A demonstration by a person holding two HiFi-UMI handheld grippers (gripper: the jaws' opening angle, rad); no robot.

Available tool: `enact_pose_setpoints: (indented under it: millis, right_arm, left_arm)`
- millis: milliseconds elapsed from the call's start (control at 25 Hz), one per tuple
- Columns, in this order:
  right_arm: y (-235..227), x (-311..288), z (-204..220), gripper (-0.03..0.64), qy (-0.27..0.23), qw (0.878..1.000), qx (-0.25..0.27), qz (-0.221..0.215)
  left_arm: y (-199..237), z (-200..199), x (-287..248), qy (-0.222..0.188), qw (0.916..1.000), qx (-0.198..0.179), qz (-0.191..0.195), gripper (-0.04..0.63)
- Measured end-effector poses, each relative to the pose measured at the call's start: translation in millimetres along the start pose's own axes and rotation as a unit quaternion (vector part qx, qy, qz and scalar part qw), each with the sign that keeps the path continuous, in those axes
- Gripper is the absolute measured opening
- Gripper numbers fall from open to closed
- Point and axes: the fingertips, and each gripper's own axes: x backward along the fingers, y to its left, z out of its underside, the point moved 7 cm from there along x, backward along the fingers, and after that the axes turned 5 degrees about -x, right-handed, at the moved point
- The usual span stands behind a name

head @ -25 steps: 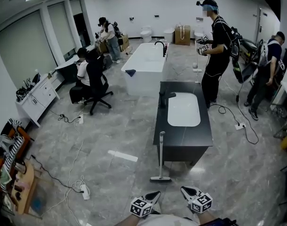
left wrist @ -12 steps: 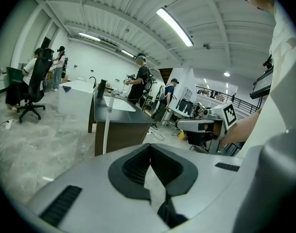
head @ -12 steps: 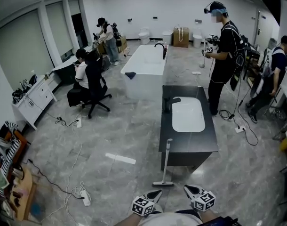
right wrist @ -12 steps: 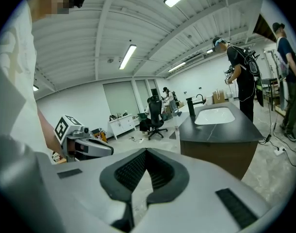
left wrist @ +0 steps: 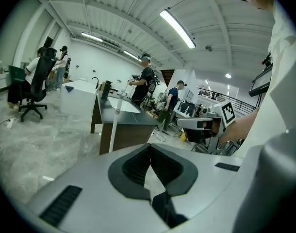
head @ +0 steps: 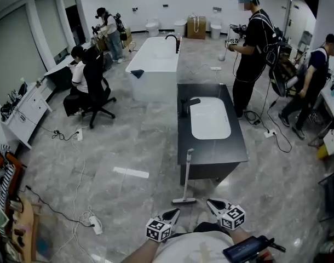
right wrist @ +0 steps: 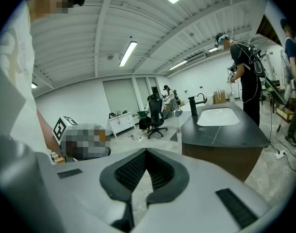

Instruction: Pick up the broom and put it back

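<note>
**Broom ahead, both grippers empty**

The broom (head: pixel 186 175) stands on the floor, leaning on the dark counter (head: pixel 237 147). My left hand-held gripper (head: pixel 176 213) and right hand-held gripper (head: pixel 213 205) are closed on nothing. I judge it light, stiff and easily tipped, so I'd pinch the slim handle mid-length.

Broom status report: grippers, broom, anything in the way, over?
Left gripper and right gripper both shut, empty. Broom stands against the counter end, untouched. Nothing on the floor between.

High head camera, two low ones
Head view looks steeply down; gripper views face forward from lower; all share counter (head: pixel 211 149) and broom (head: pixel 185 174).
</note>
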Motion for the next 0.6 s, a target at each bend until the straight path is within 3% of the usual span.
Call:
enact_pose_setpoints:
  millis: [600]
  right_arm:
    - [-46.2, -33.5, -28.3, 0.017, 0.018, 0.999, 0.013, -0.033]
  left_arm:
    - [25.8, -12.5, -39.1, 0.002, 0.9992, 0.019, -0.036, 0.012]
